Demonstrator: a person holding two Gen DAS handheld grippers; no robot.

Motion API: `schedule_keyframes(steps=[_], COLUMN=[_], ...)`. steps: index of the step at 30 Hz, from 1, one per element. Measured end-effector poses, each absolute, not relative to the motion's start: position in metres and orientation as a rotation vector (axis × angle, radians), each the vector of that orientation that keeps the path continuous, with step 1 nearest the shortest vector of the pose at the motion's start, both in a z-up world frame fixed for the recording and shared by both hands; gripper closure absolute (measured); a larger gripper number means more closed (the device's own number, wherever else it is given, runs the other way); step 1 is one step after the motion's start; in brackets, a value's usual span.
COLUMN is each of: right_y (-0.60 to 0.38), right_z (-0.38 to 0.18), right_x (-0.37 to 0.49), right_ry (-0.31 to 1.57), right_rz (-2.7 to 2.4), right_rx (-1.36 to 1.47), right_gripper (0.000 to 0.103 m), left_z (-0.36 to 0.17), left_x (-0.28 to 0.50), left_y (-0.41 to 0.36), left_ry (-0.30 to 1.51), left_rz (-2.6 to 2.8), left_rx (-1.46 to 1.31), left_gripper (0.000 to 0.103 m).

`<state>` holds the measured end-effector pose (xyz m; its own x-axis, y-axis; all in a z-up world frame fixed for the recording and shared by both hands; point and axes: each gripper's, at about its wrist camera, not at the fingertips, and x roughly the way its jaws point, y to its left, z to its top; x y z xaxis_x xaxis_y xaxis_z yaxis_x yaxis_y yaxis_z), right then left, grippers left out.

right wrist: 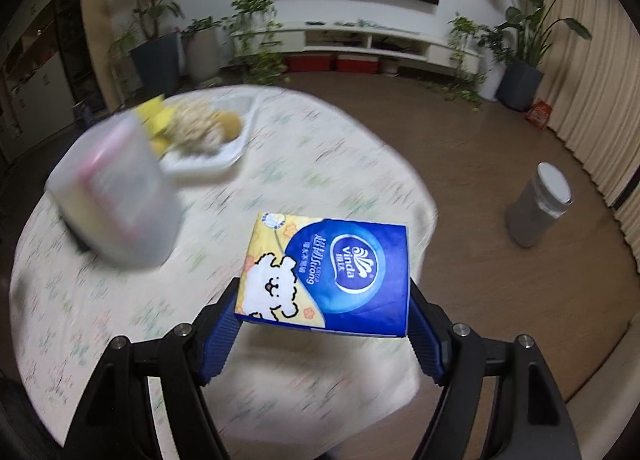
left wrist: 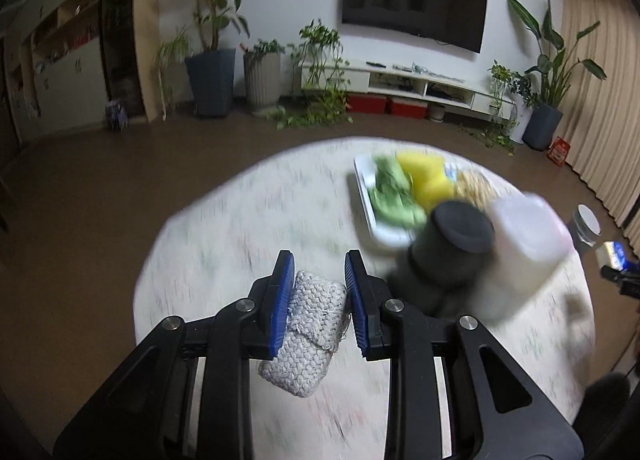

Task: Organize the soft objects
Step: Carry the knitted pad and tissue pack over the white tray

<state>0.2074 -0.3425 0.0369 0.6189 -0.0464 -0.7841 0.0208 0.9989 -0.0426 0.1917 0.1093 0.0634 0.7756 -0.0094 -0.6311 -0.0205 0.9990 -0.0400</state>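
Both grippers are loaded and lifted clear of the round table (right wrist: 328,163), which carries a pale flower-print cloth.

**Left gripper** (left wrist: 318,300): the blue pads are pressed together on a grey woven cloth pad (left wrist: 308,336). The pad is pinched at its upper part and its lower end hangs free below the jaws.

**Right gripper** (right wrist: 324,336): the jaws stand fairly wide but are not empty — they clamp a blue-and-yellow tissue pack (right wrist: 332,276) by its two side faces. The pack is held roughly flat, printed face up, over the table's near edge.

**Collection point:** a white tray (left wrist: 366,195) sits on the far side of the table. It already holds a green soft item (left wrist: 394,195), a yellow sponge-like item (left wrist: 426,175) and a beige knitted item (left wrist: 474,183); motion blur prevents closer identification.

**Other items:** a dark cylindrical container (left wrist: 452,248) and a translucent lidded container (right wrist: 116,187) stand between the grippers and the tray.

**Progress assessment:** judged from the tray contents, at least three soft objects are sorted. Two remain in transit — the woven pad and the tissue pack. Remaining work appears to be carrying both past the containers and releasing them on or beside the tray. No other loose soft object is visible on the cloth.
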Motion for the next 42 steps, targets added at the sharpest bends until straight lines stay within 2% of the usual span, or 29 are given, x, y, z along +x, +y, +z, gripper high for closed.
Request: schedule_keyframes(steps=[7, 12, 19, 32, 42], right_y=[-0.356, -0.33, -0.274, -0.227, -0.217], right_z=[0.073, 0.08, 0.06, 0.01, -0.014], right_x=[0.296, 0.358, 0.434, 0.489, 0.496], right_ry=[0.847, 0.841, 0.891, 1.01, 1.073], right_rz=[-0.027, 0.034, 0.187, 0.29, 0.299], right_rx=[-0.079, -0.125, -0.153, -0.139, -0.185], right_gripper=[0.026, 0.026, 0.026, 0.026, 0.026], left_z=[0.085, 0.07, 0.04, -0.005, -0.009], left_x=[0.283, 0.345, 0.395, 0.408, 0.412], left_y=[0.091, 0.068, 0.036, 0.008, 0.008], left_ry=[0.68, 0.733, 0.81, 0.855, 0.859], left_rz=[-0.072, -0.16, -0.382, -0.635, -0.685], left_rx=[0.044, 0.088, 0.161, 0.238, 0.174], left_gripper=[0.078, 0.078, 0.078, 0.078, 0.075])
